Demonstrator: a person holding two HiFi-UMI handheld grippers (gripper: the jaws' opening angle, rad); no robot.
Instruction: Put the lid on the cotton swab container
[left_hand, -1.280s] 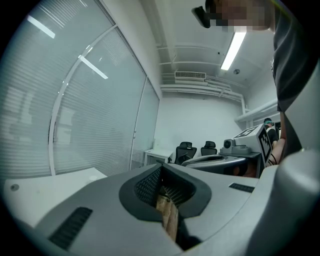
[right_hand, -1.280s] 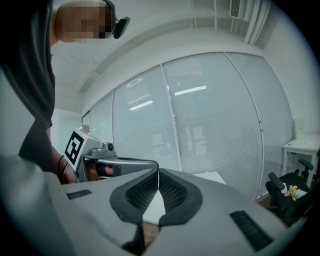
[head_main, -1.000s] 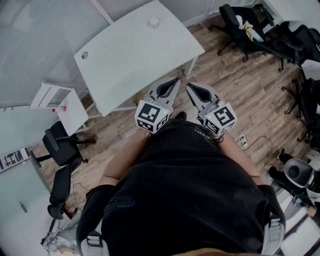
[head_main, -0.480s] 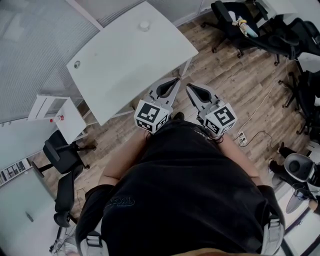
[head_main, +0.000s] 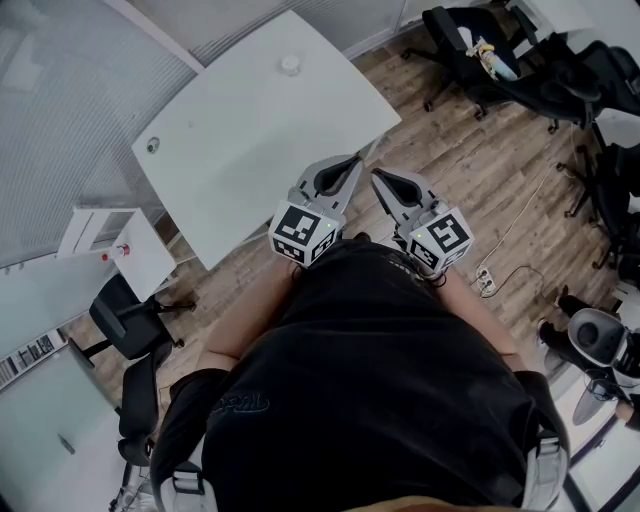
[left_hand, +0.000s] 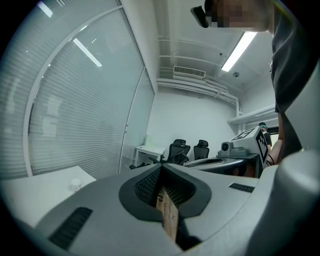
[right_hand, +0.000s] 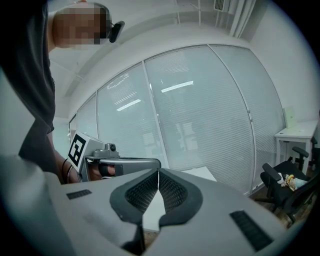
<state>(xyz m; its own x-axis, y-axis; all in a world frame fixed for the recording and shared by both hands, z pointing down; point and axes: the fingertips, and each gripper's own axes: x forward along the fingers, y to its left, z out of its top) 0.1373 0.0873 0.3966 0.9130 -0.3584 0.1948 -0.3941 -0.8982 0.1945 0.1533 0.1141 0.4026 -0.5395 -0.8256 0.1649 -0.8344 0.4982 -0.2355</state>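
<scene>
**A:** Where is the container?

**B:** The container (head_main: 290, 64) is, as I read it, the small pale round thing near the far edge of the table (head_main: 250, 140). A smaller grey disc (head_main: 152, 145) lies by the table's left corner, well apart from it. That is probably the lid, though it is too small to be sure.

**A:** And the grippers?

**B:** The left gripper (head_main: 350, 165) and the right gripper (head_main: 380, 177) are side by side at the person's waist. They are over the floor (head_main: 470, 170), short of the table. Both have their jaws pressed together with nothing between them.

**A:** So which step is this?

**B:** I'd say it is the approach, since neither thing has been touched. The next move calls for stepping up to the table and opening one gripper. That gripper would take the lid by its rim and carry it across to the container. The other gripper could steady the container, which looks light and easy to tip.

**A:** What about the surface and the room?

**B:** The table is white with a curved edge, and I see only those two things on it. The floor is wood plank, and a cable (head_main: 520, 225) runs across it on the right. There is a black chair (head_main: 125, 320) on the left and more chairs at the upper right. A small white desk (head_main: 130, 250) stands beside a glass wall with blinds (head_main: 60, 110).
</scene>
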